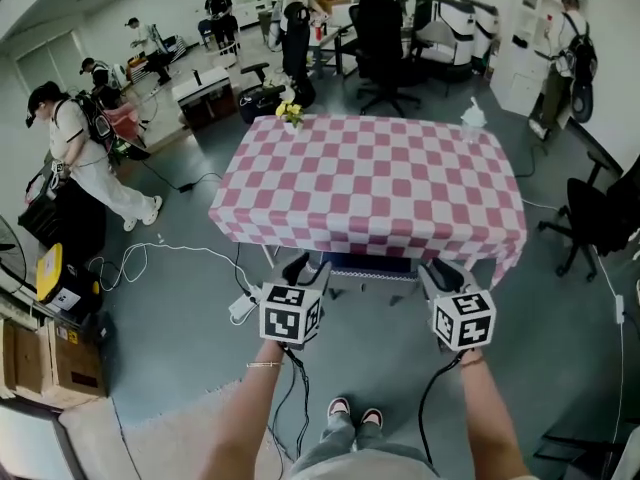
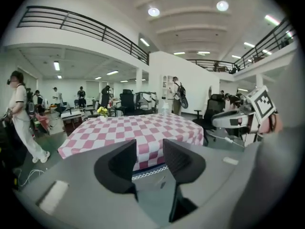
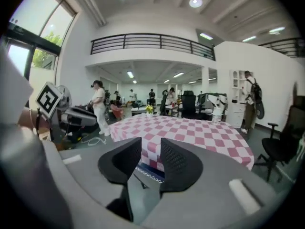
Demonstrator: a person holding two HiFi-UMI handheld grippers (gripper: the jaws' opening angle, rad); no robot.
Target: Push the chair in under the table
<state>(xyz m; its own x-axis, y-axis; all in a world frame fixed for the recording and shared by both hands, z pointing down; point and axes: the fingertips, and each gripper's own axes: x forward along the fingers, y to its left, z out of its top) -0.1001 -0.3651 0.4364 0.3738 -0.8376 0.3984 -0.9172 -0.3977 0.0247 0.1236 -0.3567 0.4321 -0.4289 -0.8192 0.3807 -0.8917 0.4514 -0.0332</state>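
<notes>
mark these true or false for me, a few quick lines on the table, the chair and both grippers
1. The table is covered in pink and white checks. True.
2. Yellow flowers stand at the table's middle. False: they stand at its far left corner.
3. The left gripper is clamped on the chair. False: its jaws stand apart with nothing between them.
4. The chair's seat sits under the table's near edge. True.
5. The right gripper is open and empty. True.

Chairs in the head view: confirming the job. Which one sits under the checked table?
The chair whose blue seat edge shows under the tablecloth hem; the black office chair beyond and the black chair at right stand clear.
</notes>
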